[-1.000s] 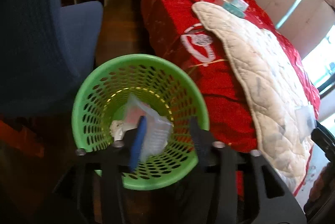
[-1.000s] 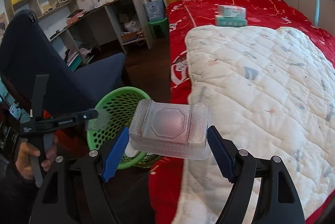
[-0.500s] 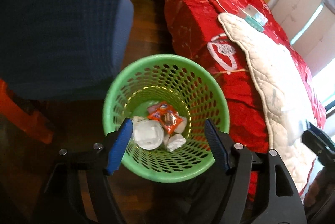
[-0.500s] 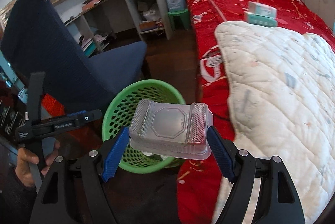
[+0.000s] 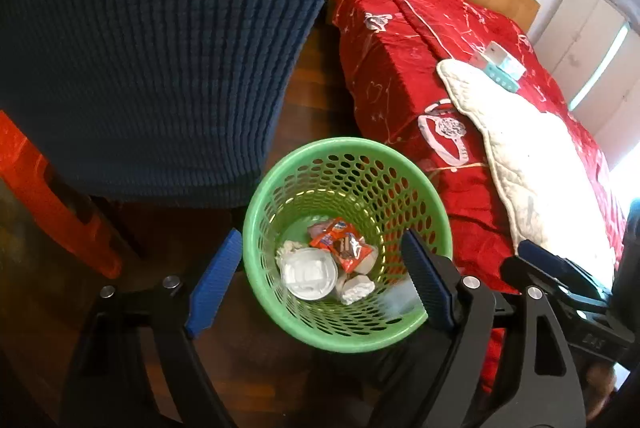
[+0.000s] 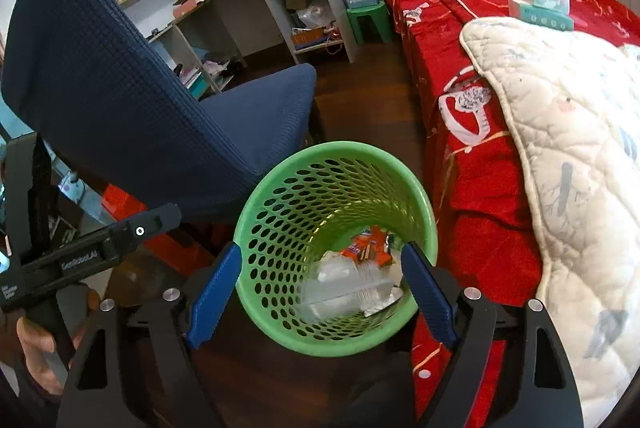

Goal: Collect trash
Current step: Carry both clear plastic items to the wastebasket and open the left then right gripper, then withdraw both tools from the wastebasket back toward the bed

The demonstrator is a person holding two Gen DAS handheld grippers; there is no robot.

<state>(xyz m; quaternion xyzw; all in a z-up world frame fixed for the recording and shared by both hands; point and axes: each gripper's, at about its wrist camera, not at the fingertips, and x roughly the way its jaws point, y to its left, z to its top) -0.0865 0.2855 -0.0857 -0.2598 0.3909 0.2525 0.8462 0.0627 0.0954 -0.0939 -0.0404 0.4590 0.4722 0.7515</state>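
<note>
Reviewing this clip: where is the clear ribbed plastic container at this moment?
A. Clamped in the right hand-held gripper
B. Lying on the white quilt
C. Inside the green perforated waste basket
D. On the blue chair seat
C. The clear ribbed plastic container lies inside the green perforated waste basket on the other trash, while the right hand-held gripper stands open and empty above it.

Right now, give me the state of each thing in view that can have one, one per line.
Left hand-held gripper: open, empty, above the basket.
Right hand-held gripper: open, empty, above the basket.
Green basket: upright on the floor, partly filled.
Clear plastic container: inside the basket, blurred.
Orange wrapper: crumpled, in the basket.
White round lid: lying flat in the basket.
Tissue packs: stacked on the bed.
</note>
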